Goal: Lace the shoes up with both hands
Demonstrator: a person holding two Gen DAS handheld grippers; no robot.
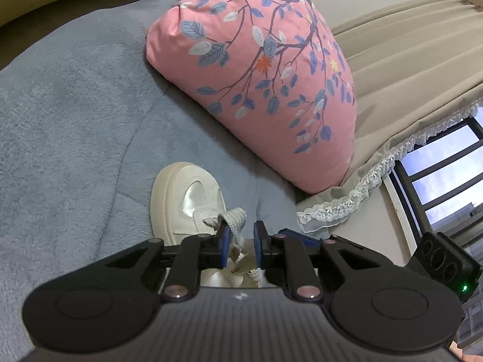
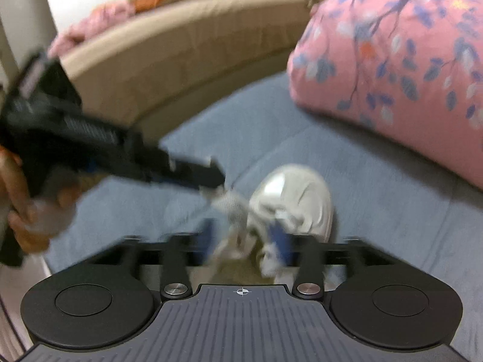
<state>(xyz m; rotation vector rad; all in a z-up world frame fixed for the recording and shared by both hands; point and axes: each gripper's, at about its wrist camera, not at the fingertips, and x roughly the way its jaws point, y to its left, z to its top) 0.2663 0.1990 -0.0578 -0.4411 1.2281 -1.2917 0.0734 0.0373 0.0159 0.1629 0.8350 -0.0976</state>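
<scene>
Left gripper [image 1: 243, 242] jaws apart, lace [image 1: 234, 215] draped over one; shoe [image 1: 184, 199] below.

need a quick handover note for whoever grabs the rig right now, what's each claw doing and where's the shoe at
Left claw: open, a loop of the lace draped over its left finger, nothing pinched.
Right claw: blurred, fingers apart over the shoe's lacing; appears open, holding nothing.
Shoe: cream sneaker lying on the grey blanket, toe pointing away, beside the pink floral pillow.
Done: the lace looks threaded through at least some eyelets; how far is hidden behind the claws.
Left: grip the loose lace ends, pull snug, finish lacing and tie.
</scene>
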